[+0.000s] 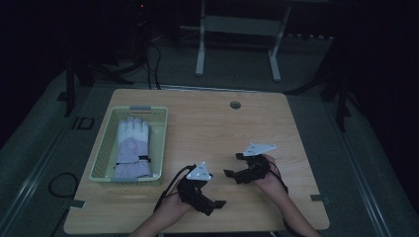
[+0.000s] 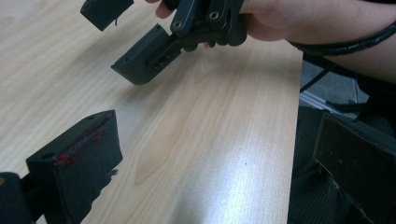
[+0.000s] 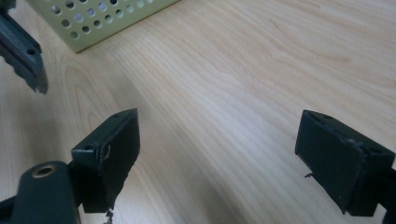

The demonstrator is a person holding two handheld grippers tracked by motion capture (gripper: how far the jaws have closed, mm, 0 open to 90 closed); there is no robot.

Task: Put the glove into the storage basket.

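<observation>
Glove (image 1: 132, 147), seemingly lilac, in basket (image 1: 160, 143) at table's left edge, both grippers' fingers spread, empty, over bare wood.

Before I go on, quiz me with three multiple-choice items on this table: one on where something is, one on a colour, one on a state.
1. Where is the glove?
A. In the basket at the table's left
B. On the bare wood between the grippers
C. On the floor

2. What colour is the basket?
A. Red
B. Pale yellow-green
C. Black

3. How do the jaws of the right gripper stand?
A. Shut on the glove
B. Shut on nothing
C. Wide apart with bare table between

Answers: 1 A, the high view shows the glove lying inside the basket. 2 B, its perforated wall is pale yellow-green. 3 C, the right gripper view shows wood grain between the two jaws.
</observation>
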